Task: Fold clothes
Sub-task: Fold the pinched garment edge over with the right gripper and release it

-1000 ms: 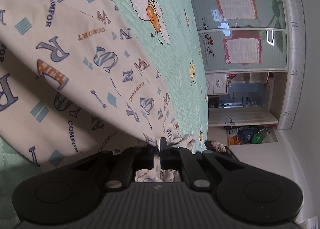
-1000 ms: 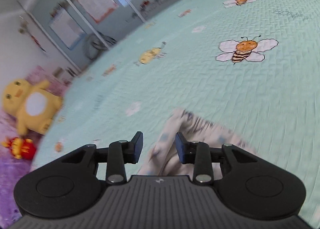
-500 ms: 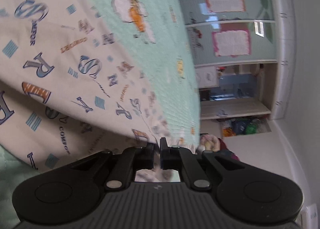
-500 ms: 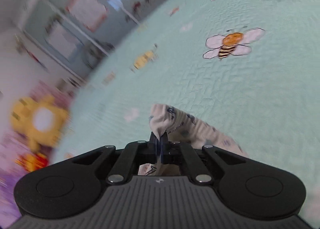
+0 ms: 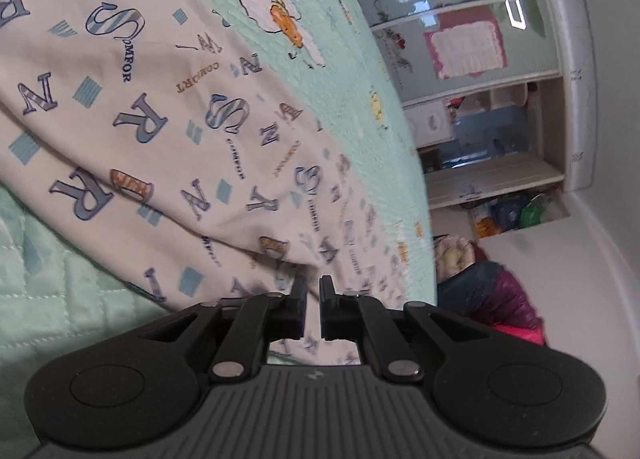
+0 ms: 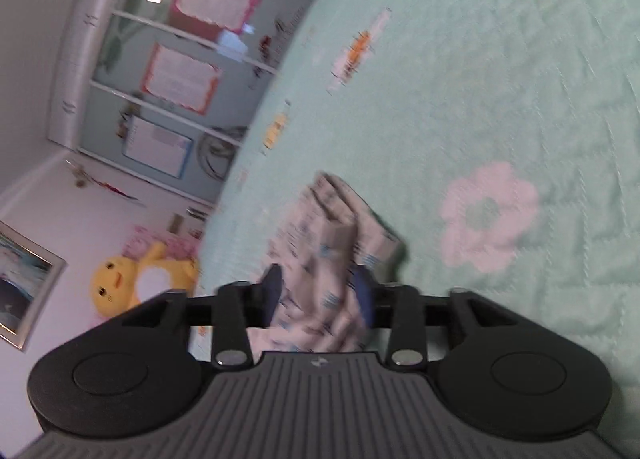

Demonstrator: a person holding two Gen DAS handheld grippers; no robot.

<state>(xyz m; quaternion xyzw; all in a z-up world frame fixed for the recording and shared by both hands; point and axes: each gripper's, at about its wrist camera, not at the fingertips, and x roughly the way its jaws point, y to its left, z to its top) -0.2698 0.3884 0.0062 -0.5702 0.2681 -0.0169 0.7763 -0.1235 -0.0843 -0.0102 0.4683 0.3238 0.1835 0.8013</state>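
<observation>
While spread over the green quilt (image 5: 360, 71), fills upper left of left view: cloth (image 5: 132, 99), cream with letter print. Left tool (image 5: 313, 301) pressed together, pinching cloth edge at lower centre. Right tool (image 6: 318, 293) opening, jaws spread; bunched cloth end (image 6: 332, 235) between them, pads not pressing. Right view blurred. Yellow plush (image 6: 120, 285) at lower left.

One garment (image 5: 168, 111), one quilt (image 6: 500, 71), perhaps one plush toy (image 6: 120, 283).
</observation>
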